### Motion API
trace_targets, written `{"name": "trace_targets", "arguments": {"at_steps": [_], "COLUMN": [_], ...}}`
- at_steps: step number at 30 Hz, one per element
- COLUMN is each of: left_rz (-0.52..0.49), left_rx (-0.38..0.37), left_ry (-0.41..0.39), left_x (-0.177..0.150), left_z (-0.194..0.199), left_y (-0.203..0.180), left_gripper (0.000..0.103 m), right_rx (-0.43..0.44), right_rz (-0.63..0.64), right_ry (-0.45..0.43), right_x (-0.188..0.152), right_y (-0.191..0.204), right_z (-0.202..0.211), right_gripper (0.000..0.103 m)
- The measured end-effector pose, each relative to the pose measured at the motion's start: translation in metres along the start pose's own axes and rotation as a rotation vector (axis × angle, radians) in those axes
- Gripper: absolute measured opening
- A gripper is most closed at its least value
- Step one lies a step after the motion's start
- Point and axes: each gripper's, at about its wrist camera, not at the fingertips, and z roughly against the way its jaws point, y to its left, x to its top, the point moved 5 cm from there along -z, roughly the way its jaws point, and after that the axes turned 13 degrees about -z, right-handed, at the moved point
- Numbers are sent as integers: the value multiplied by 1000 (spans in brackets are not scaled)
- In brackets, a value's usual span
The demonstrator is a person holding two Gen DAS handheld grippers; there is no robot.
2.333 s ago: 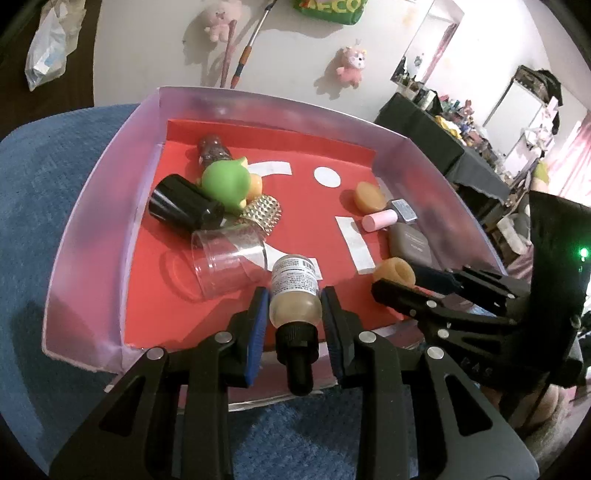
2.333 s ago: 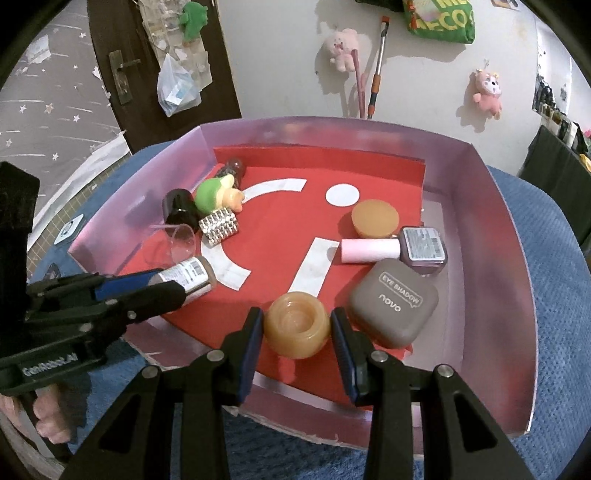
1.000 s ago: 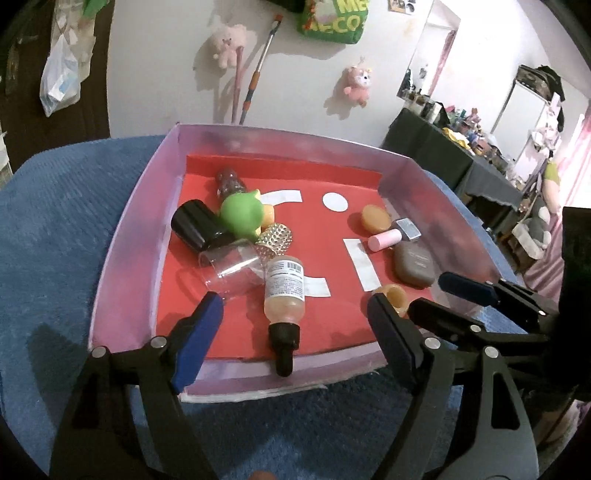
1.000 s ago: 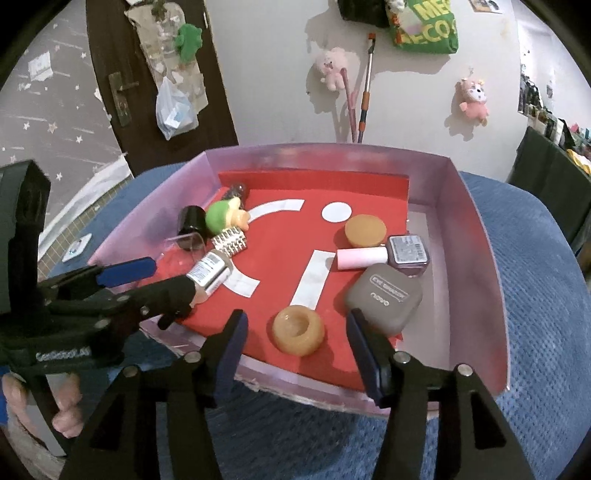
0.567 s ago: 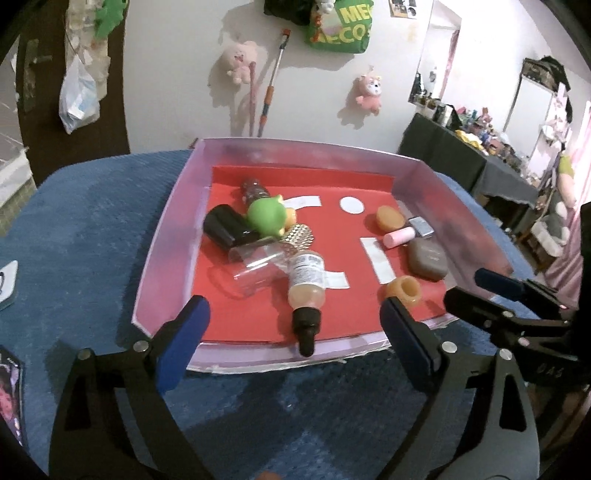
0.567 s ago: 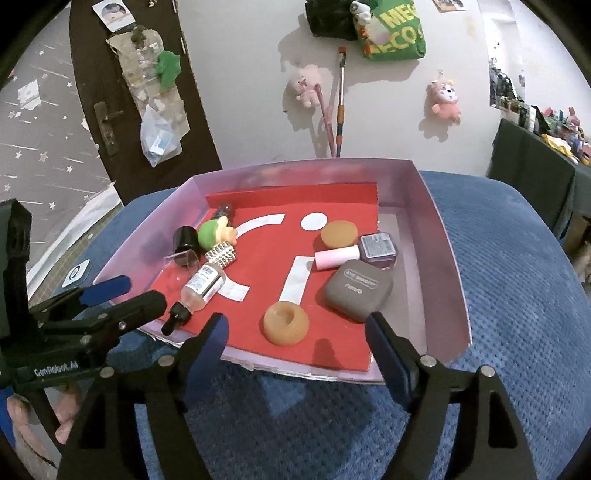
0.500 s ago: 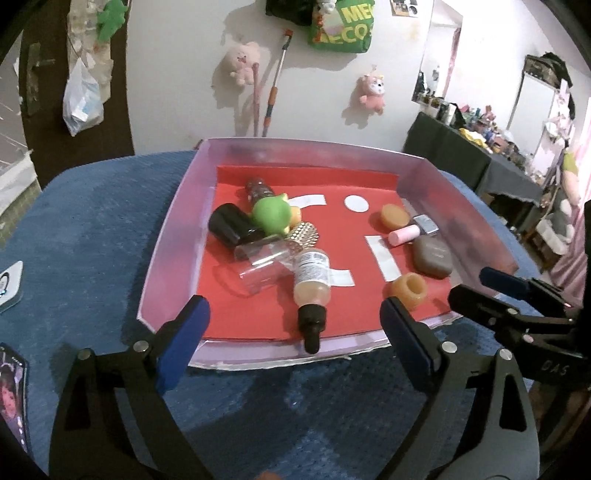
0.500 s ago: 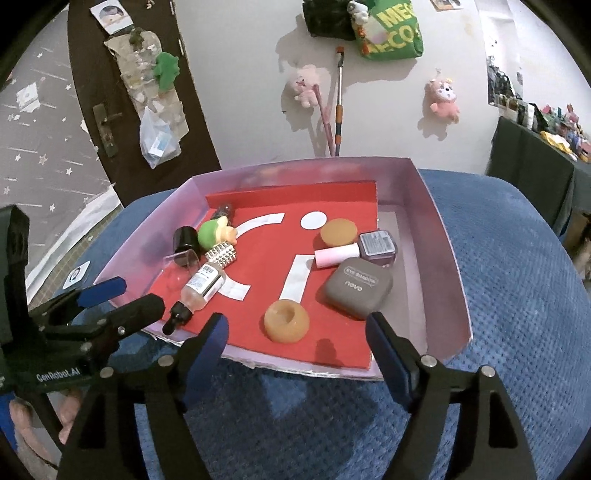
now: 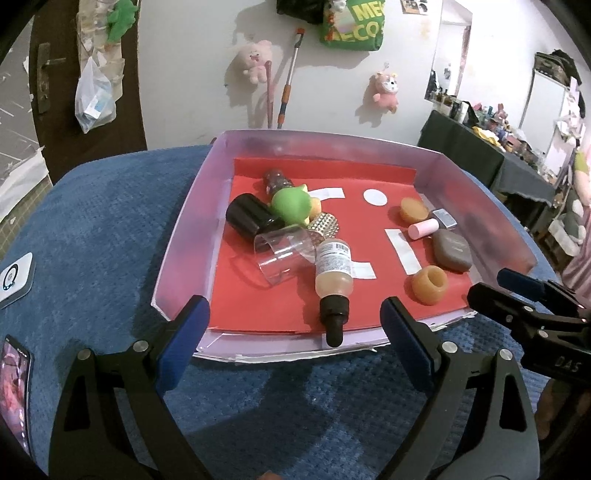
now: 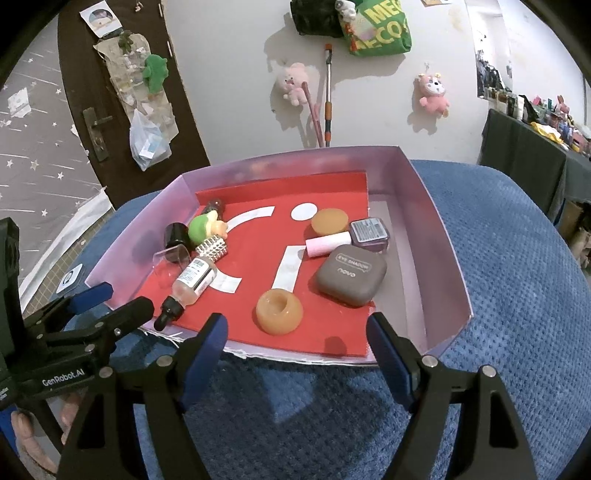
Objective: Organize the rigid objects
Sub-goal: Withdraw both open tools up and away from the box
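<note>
Both grippers hang wide and empty over the blue textured bench, having just been opening: the left gripper before the amber dropper bottle with a black cap, the right gripper before the orange ring-shaped holder. Both objects lie in the pale purple tray with a red liner. A clear plastic cup partly hides the studded silver cap; the grey eyeshadow case covers the pink tube's base.

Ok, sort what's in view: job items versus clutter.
Job: tray, dropper bottle, amber ring, eyeshadow case, pink tube, green toy, clear cup, black cap.

Clutter: wall plushies, green bag, phone, blue cloth.
</note>
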Motion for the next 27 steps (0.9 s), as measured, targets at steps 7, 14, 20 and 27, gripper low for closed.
{"name": "trace_targets", "arguments": {"at_steps": [7,14,20,27], "left_rz": [0,16,6,2], "left_rx": [0,-19,-24,38], "left_ry": [2,-21,-38,-13], "left_x": [0,-2,-12,-26], "left_z": [-1,10,24,28], "left_y": [0,1,-3,-4], "left_gripper": [94,96,103,103], "right_rx": [-2,4,-4,-13], "right_rz": [6,16,28,23], "right_ry": [3,-12,-25,-20], "right_x": [-1,-3,-9,-23], "right_y": [-1,3,5,0], "right_z": [-1,8,22,30], "right_gripper": [81,88,93,96]}}
